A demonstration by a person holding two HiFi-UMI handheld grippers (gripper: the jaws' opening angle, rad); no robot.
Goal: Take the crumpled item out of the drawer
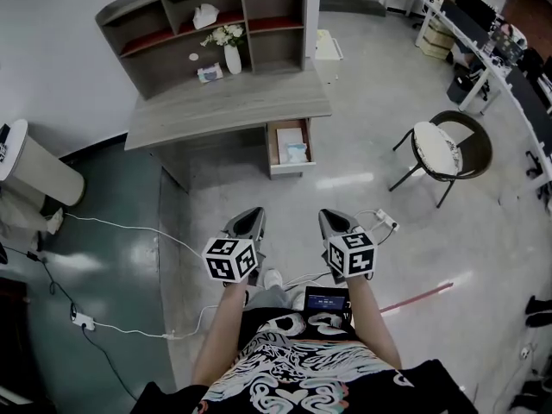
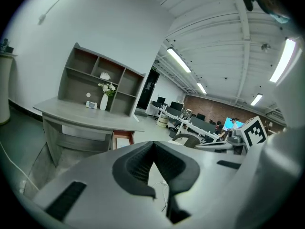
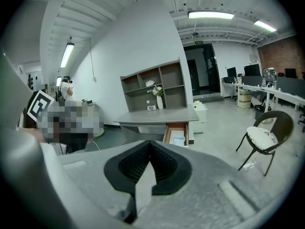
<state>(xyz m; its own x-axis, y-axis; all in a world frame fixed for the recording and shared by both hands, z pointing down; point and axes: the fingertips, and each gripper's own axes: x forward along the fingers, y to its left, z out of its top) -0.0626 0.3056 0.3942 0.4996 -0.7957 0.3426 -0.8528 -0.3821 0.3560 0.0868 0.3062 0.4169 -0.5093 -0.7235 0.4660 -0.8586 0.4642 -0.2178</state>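
The desk's drawer point(image 1: 290, 147) stands pulled open, with white paper and a pale blue crumpled item point(image 1: 297, 153) inside. In the right gripper view the drawer point(image 3: 177, 134) lies straight ahead and some way off, the crumpled item point(image 3: 179, 140) lying in it. The left gripper view catches only the drawer's point(image 2: 123, 139) reddish front. Both grippers hang well short of the desk above the floor. My left gripper point(image 1: 250, 216) point(image 2: 153, 143) is shut with nothing in it. My right gripper point(image 1: 332, 218) point(image 3: 150, 143) is shut and empty too.
A grey desk point(image 1: 224, 102) carries a hutch with a vase of flowers point(image 1: 231, 52). A round chair point(image 1: 448, 149) stands to the right. White cables point(image 1: 129, 231) and a power strip point(image 1: 84, 320) lie on the floor at left. A white cylinder point(image 1: 34, 171) stands far left.
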